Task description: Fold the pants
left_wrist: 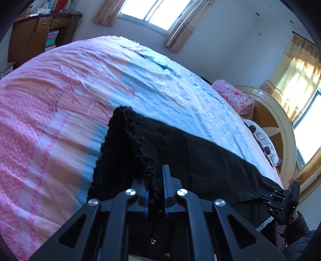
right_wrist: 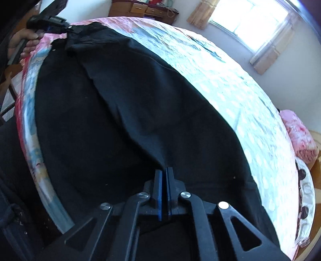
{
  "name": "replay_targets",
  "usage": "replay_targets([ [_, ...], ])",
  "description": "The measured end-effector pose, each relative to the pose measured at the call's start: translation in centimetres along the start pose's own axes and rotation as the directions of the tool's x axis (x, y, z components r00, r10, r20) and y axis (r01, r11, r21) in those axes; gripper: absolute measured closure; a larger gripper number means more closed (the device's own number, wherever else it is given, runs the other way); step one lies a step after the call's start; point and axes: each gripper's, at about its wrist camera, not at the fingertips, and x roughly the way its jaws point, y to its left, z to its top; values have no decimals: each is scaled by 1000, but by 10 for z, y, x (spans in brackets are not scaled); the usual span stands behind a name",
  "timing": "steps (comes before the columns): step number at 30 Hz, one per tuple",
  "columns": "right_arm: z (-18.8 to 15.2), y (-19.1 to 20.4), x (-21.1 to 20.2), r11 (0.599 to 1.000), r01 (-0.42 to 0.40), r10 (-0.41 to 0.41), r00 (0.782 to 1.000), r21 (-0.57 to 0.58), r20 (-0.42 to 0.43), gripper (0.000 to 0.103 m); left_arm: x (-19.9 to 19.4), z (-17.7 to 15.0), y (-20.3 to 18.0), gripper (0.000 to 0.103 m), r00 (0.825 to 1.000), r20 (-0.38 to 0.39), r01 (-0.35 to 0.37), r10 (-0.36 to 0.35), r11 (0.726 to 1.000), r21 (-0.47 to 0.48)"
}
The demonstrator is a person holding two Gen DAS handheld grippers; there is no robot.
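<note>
Black pants (left_wrist: 180,152) lie along the near edge of a bed, also in the right wrist view (right_wrist: 124,112). My left gripper (left_wrist: 155,180) is shut on the frayed hem end of the pants and lifts it a little off the sheet. My right gripper (right_wrist: 164,172) is shut on the pants at the other end, pinching a fold of black cloth. The right gripper shows in the left wrist view (left_wrist: 284,198) at the far right. The left gripper shows in the right wrist view (right_wrist: 50,24) at the upper left, held by a hand.
The bed has a pink and light blue sheet (left_wrist: 60,100). A pink blanket (left_wrist: 234,96) and a spotted pillow (left_wrist: 262,138) lie by the round headboard (left_wrist: 280,124). A wooden desk (left_wrist: 36,36) stands beyond the bed. Windows with curtains (left_wrist: 152,14) line the walls.
</note>
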Motion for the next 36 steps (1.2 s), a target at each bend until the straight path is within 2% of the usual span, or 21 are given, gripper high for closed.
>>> replay_targets([
  [6,1,-5,-54,998,-50,48,997,30,61,100,-37,9,1,93,1000,11,19,-19,1000,6],
  [9,-7,3,-67,993,-120,119,991,17,57,100,-43,4,9,93,1000,-11,-3,3,1000,5],
  [12,-22,7,-54,984,-178,178,984,3,17,100,-37,-8,23,93,998,-54,-23,22,1000,-22],
  [15,-33,26,-45,979,-203,203,979,-20,-17,100,-27,-22,35,93,995,-95,-46,42,998,-46],
  [19,-38,33,-36,973,-229,228,973,-23,-43,100,-33,-33,42,93,997,-81,-24,17,996,-80],
  [23,-35,26,-49,966,-259,259,966,21,-8,100,-38,-33,39,93,996,-78,-44,40,998,-54],
  [29,-41,46,-25,978,-208,206,977,-35,-56,100,-20,-32,44,92,994,-85,-70,66,996,-47],
  [36,-41,37,-22,969,-244,246,968,41,-55,98,-17,-32,49,88,994,-75,-78,74,996,-52],
])
